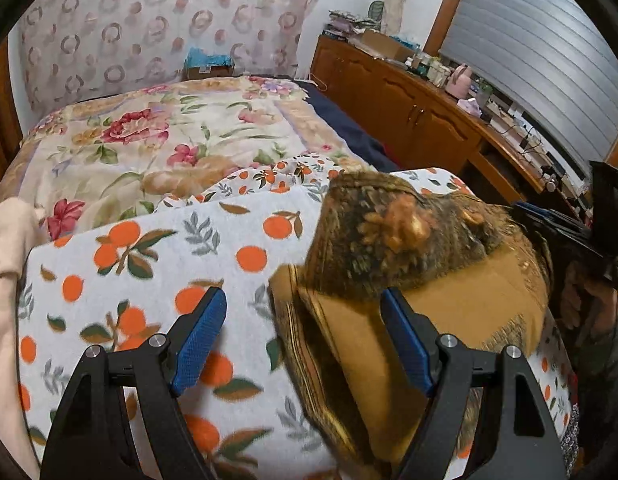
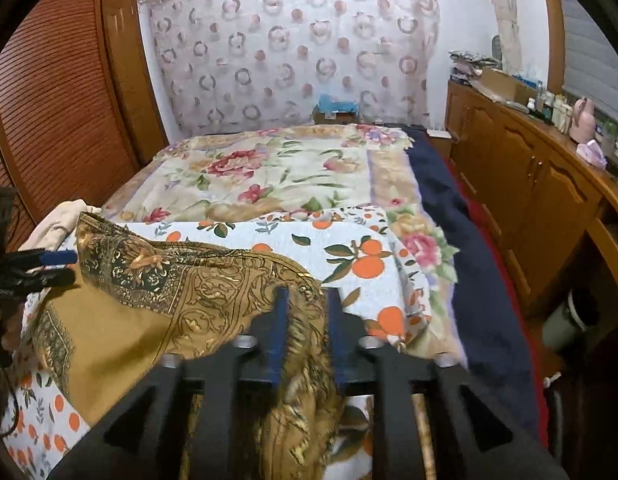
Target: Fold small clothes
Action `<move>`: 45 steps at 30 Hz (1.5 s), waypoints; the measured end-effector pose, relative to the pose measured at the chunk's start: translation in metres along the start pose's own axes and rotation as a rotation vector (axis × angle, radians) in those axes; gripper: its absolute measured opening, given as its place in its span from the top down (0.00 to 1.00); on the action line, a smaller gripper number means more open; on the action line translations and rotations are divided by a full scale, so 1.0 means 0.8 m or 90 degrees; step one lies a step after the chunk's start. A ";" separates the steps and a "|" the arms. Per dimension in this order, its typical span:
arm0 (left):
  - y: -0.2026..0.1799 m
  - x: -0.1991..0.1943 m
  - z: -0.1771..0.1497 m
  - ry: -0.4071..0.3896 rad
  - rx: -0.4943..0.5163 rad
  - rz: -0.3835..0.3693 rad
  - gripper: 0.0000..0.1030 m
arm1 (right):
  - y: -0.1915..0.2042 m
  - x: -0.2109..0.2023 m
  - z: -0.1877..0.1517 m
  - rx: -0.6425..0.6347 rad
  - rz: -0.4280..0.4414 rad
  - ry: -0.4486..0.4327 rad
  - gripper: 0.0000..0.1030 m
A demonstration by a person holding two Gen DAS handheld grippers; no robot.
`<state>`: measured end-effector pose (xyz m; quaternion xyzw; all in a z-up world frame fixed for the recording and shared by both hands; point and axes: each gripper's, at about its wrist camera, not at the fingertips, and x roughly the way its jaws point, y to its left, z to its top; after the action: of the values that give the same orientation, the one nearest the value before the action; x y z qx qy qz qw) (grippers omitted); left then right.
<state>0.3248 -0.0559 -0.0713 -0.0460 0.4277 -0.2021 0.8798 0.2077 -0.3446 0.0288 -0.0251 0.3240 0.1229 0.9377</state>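
I can read no writing or labels anywhere. My left gripper (image 1: 303, 336) hovers with blue pads spread wide, low in the frame, over the brown patterned garment (image 1: 409, 280) lying on the orange-print blanket (image 1: 149, 264) on the bed (image 1: 157, 136). My right gripper (image 2: 307, 336) is pinching a bunched fold of that garment (image 2: 213, 292). Only the right view shows the slatted wardrobe door (image 2: 57, 92) at upper left.
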 end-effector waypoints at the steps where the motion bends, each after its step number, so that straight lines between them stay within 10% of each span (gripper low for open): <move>1: -0.001 0.003 0.004 -0.002 0.001 -0.006 0.22 | 0.001 0.005 -0.003 0.002 -0.004 0.000 0.55; 4: -0.001 0.006 0.012 -0.007 -0.005 -0.045 0.29 | 0.000 0.000 -0.011 0.010 0.003 0.007 0.46; 8: -0.002 0.011 0.016 -0.008 -0.002 -0.053 0.90 | -0.003 -0.005 -0.020 0.018 0.019 0.018 0.41; 16: -0.004 0.015 0.006 0.009 0.010 -0.002 0.89 | -0.002 -0.007 -0.025 0.028 0.023 0.045 0.35; 24: -0.003 0.005 -0.008 0.023 0.017 0.011 0.55 | -0.017 0.000 -0.022 0.069 0.013 0.076 0.20; 30: 0.002 0.005 -0.020 0.037 0.013 -0.008 0.40 | -0.024 0.006 -0.017 0.098 0.045 0.083 0.20; 34: 0.001 0.006 -0.022 0.032 0.005 -0.014 0.40 | -0.021 0.008 -0.015 0.084 0.069 0.090 0.38; 37: -0.004 0.008 -0.022 0.031 0.012 -0.036 0.43 | -0.018 0.012 -0.019 0.076 0.091 0.092 0.54; 42: -0.002 0.011 -0.019 0.042 -0.010 -0.091 0.89 | -0.026 0.014 -0.024 0.076 0.140 0.091 0.79; 45: -0.008 -0.006 -0.018 0.012 -0.005 -0.090 0.92 | -0.026 0.006 -0.025 0.063 0.135 0.072 0.84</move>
<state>0.3089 -0.0584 -0.0753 -0.0780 0.4322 -0.2624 0.8592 0.2045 -0.3658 0.0092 0.0485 0.3832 0.2038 0.8996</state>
